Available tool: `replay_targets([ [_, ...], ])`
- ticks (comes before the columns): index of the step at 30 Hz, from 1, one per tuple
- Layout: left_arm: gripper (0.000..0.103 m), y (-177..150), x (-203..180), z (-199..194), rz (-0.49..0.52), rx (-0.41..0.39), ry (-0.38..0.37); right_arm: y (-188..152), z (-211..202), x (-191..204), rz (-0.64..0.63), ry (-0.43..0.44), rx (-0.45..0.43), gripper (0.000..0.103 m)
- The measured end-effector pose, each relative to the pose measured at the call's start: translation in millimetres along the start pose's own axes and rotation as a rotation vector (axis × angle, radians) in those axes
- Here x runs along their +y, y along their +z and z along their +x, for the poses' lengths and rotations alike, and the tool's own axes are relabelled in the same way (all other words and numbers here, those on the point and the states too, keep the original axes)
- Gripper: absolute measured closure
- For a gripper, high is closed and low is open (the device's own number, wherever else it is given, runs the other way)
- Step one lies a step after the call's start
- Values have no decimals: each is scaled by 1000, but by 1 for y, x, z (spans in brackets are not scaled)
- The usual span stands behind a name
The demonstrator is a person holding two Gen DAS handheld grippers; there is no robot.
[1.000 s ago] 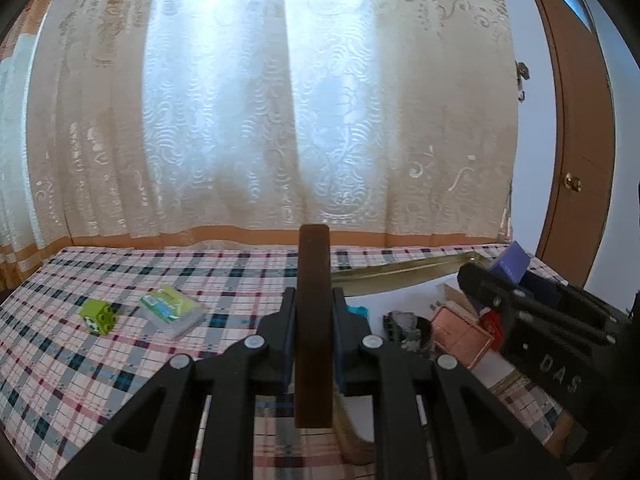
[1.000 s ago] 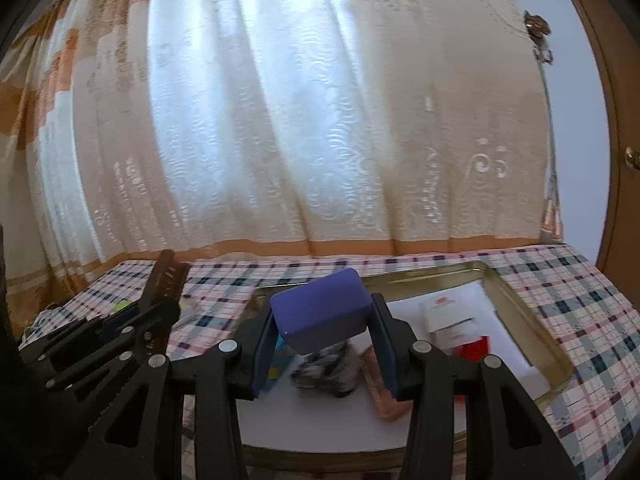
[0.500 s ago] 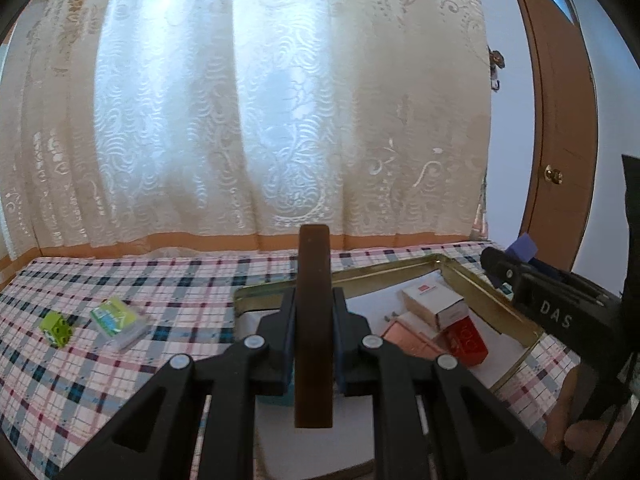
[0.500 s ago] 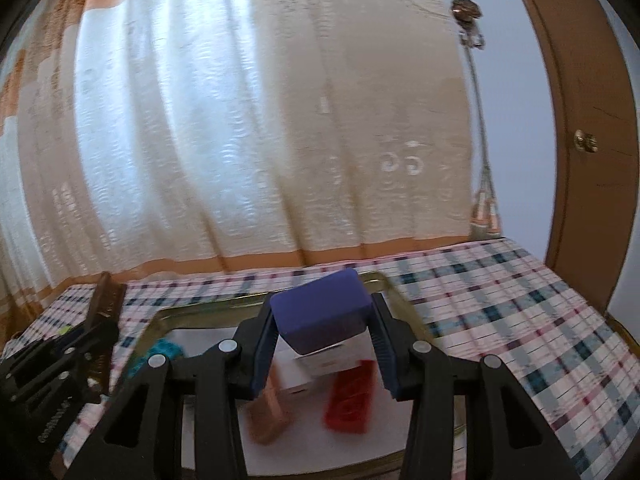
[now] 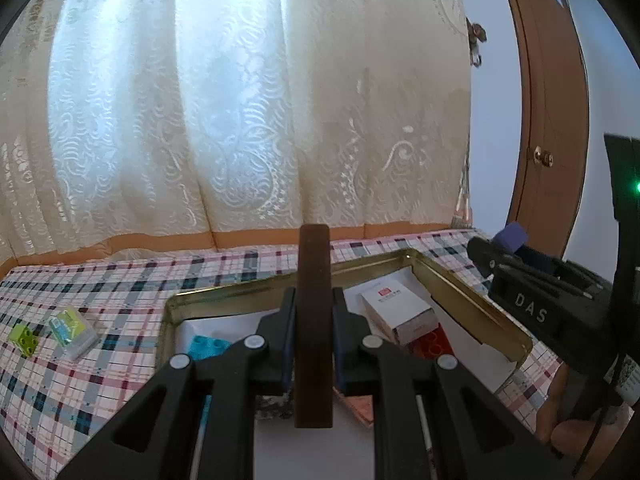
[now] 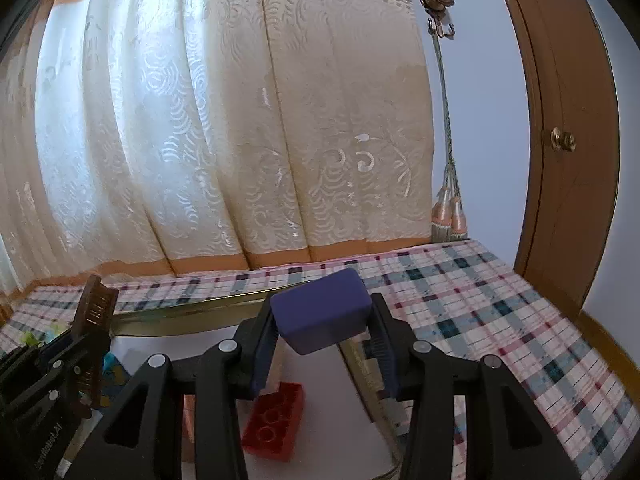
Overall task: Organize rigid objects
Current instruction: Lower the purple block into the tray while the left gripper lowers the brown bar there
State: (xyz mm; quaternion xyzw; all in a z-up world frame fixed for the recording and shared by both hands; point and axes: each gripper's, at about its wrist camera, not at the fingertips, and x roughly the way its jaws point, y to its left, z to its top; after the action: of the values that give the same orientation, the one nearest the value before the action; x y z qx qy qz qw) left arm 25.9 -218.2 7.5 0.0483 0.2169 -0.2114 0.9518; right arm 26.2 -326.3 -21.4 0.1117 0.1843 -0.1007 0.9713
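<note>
My left gripper (image 5: pixel 314 312) is shut on a dark brown comb (image 5: pixel 314 320), held upright on its edge above the gold-rimmed tray (image 5: pixel 460 292). My right gripper (image 6: pixel 322 320) is shut on a blue-purple block (image 6: pixel 322 312) over the tray's right rim (image 6: pixel 360 364). In the tray lie a white box with a red logo (image 5: pixel 400 312), a red toy brick (image 6: pixel 274 420), a cyan brick (image 5: pixel 208 346) and a copper-coloured piece (image 5: pixel 360 404). The right gripper with its block (image 5: pixel 514 236) shows at the right of the left wrist view. The comb (image 6: pixel 94 312) shows at the left of the right wrist view.
The table wears a plaid cloth (image 6: pixel 500 312). On it, left of the tray, lie a lime green brick (image 5: pixel 24 336) and a small clear case with green contents (image 5: pixel 72 330). A lace curtain (image 5: pixel 240 100) hangs behind the table, and a wooden door (image 6: pixel 560 140) stands at the right.
Both grippers have swung right over the tray, each keeping its object. The green brick and clear case have slid toward the left edge of the left wrist view.
</note>
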Motion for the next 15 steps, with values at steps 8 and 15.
replay_targets([
  [8,89,-6,-9,13,5,39,-3,-8,19,-2,-7,-20,94,56],
  [15,89,-8,-10,16,11,55,0,-11,21,6,-50,-37,107,56],
])
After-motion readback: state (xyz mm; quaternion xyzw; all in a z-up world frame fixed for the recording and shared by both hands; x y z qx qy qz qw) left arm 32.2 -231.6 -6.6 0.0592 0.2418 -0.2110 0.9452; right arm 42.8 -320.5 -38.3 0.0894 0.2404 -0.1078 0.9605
